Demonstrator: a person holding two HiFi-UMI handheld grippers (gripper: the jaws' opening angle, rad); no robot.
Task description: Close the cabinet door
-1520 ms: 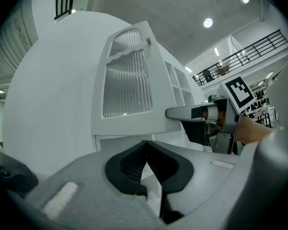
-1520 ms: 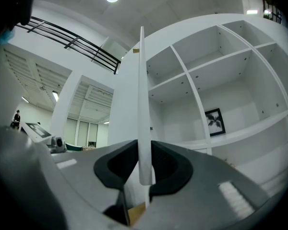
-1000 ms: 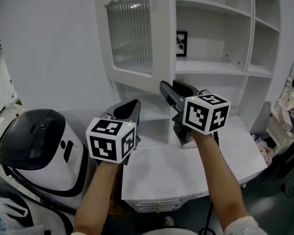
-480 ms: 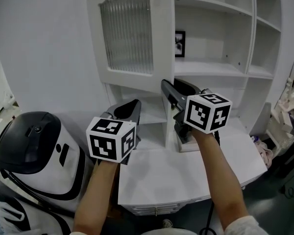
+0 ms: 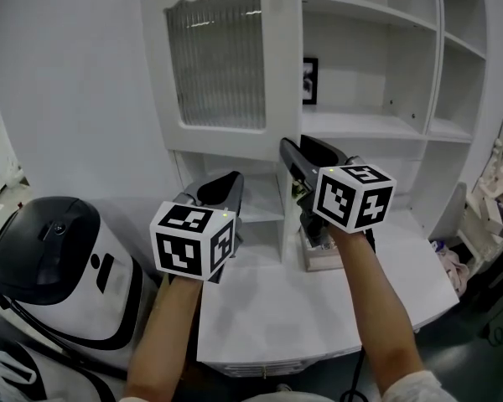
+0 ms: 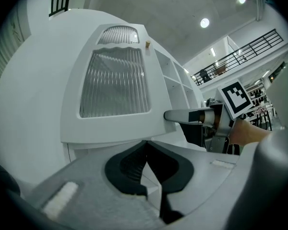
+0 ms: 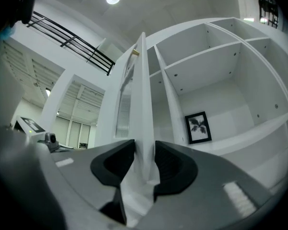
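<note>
The white cabinet door (image 5: 218,65) with a ribbed glass pane stands ajar at the left of the shelf unit (image 5: 377,124). My right gripper (image 5: 295,146) is at the lower corner of the door's free edge. In the right gripper view the door edge (image 7: 143,95) runs between the jaws of the right gripper (image 7: 145,147). They are opening and do not press on it. My left gripper (image 5: 229,181) is shut and empty, low in front of the door (image 6: 113,87). The left gripper (image 6: 146,145) points level at the door's bottom rail, apart from it.
A white machine with a black top (image 5: 50,249) stands low at the left. The white desk top (image 5: 318,308) lies under both arms. A small framed picture (image 5: 310,80) leans inside a shelf. Clutter (image 5: 486,216) sits at the right edge.
The door's face has turned more toward me and looks wider, its left edge further left. Both grippers shifted a little along with it; the right one stays at the door's edge.
</note>
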